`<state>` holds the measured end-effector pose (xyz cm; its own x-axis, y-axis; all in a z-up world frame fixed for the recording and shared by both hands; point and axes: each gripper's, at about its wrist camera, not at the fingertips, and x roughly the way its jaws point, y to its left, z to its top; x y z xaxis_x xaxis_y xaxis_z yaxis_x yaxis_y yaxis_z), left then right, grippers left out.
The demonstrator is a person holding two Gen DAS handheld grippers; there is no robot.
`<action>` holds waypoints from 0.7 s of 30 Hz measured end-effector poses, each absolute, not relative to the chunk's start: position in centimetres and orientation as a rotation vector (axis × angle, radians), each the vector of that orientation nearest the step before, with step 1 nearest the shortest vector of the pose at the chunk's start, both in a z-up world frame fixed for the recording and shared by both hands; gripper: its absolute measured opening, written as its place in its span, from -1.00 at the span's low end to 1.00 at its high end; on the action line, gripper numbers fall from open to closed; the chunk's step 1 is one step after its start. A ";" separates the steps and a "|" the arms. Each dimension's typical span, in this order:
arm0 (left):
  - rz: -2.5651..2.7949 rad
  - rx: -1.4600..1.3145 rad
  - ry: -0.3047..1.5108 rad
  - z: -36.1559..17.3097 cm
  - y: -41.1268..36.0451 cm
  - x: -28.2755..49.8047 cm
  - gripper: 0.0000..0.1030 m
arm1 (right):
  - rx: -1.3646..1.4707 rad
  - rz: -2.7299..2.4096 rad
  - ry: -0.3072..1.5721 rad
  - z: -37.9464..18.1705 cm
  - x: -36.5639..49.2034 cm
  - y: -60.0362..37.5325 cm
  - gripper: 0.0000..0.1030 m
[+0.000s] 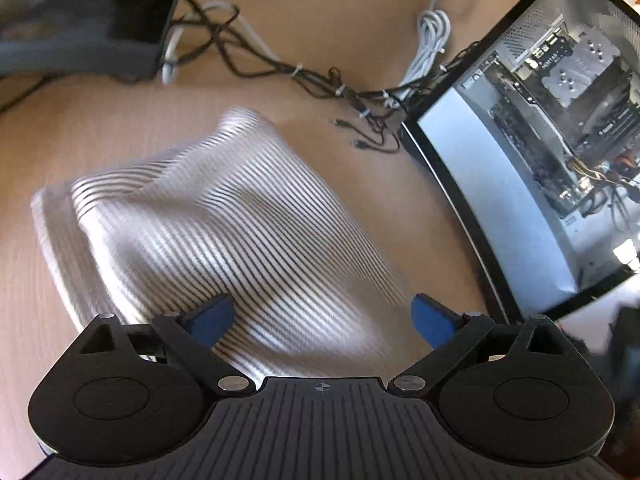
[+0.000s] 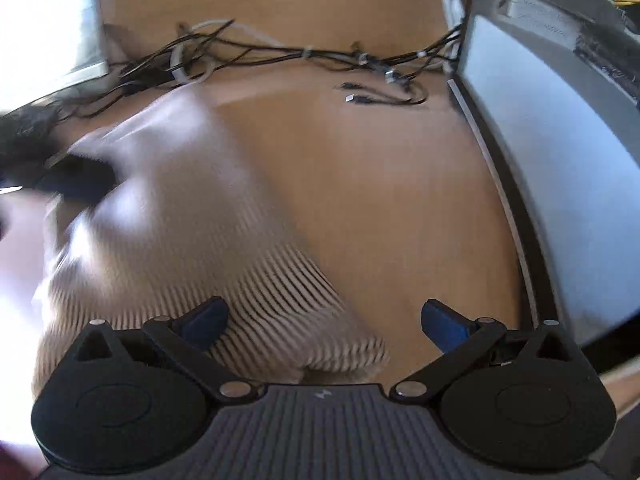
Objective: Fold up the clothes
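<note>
A white garment with thin black stripes [image 1: 224, 224] lies folded and rumpled on the wooden table [image 1: 360, 20], blurred by motion. My left gripper [image 1: 322, 316] stands open just above its near part, blue pads wide apart with nothing between them. In the right wrist view the same striped garment [image 2: 256, 296] fills the lower left, strongly blurred. My right gripper [image 2: 324, 322] is open over the garment's near right corner, holding nothing. A dark blurred shape [image 2: 60, 180] at the left edge sits against the cloth; what it is cannot be told.
A glass-sided computer case [image 1: 540, 160] stands along the right, also in the right wrist view [image 2: 560, 160]. A tangle of black and white cables [image 1: 304, 76] runs across the back of the table. A dark object [image 1: 80, 20] stands at the far left.
</note>
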<state>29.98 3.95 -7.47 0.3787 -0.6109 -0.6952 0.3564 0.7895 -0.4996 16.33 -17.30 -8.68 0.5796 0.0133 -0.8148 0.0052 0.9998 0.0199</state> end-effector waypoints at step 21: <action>-0.451 0.089 0.943 -8.4 6.2 20.4 0.92 | -0.102 0.186 0.936 -8.4 16.9 -11.7 1.00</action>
<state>20.44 6.19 -8.43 0.5019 -0.3341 -0.7978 0.4109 0.9037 -0.1199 16.88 -11.72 -8.42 0.5784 0.1140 -0.8077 -0.2026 0.9792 -0.0069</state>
